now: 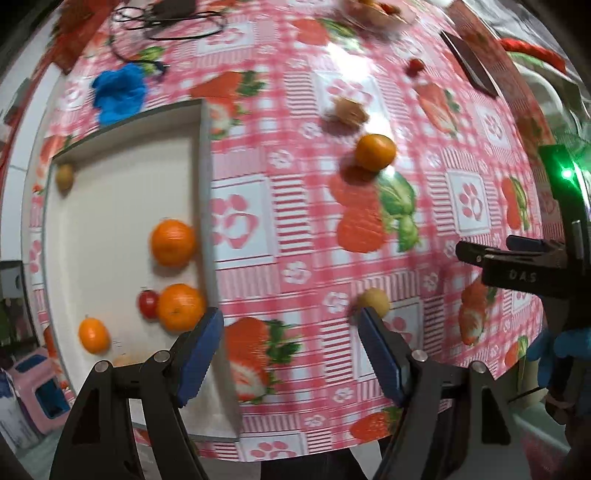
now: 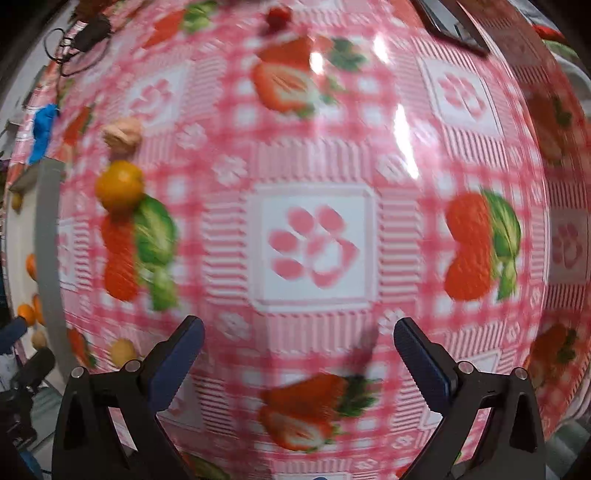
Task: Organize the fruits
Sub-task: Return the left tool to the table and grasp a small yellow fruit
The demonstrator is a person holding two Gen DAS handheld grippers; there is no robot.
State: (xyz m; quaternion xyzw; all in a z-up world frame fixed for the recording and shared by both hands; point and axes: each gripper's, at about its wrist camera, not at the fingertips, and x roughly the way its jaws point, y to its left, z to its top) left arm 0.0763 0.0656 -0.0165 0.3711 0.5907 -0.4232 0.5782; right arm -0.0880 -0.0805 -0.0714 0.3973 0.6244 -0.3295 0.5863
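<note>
Oranges (image 1: 173,242) sit in the white tray (image 1: 110,206) with a small tomato (image 1: 147,303); another orange (image 1: 375,151) lies loose on the strawberry tablecloth (image 1: 295,206), a walnut (image 1: 350,110) just beyond. Left gripper (image 1: 291,339) hangs spread, nothing between its pads. Right gripper (image 2: 298,345) gapes wide over bare cloth.

Home dining spot: strawberry-print oilcloth (image 1: 295,206) on table, fruit tray (image 1: 110,206), charger cable (image 1: 166,22)

Both the left tool (image 1: 290,332) and right tool (image 2: 298,341) point down, spread apart, empty.
</note>
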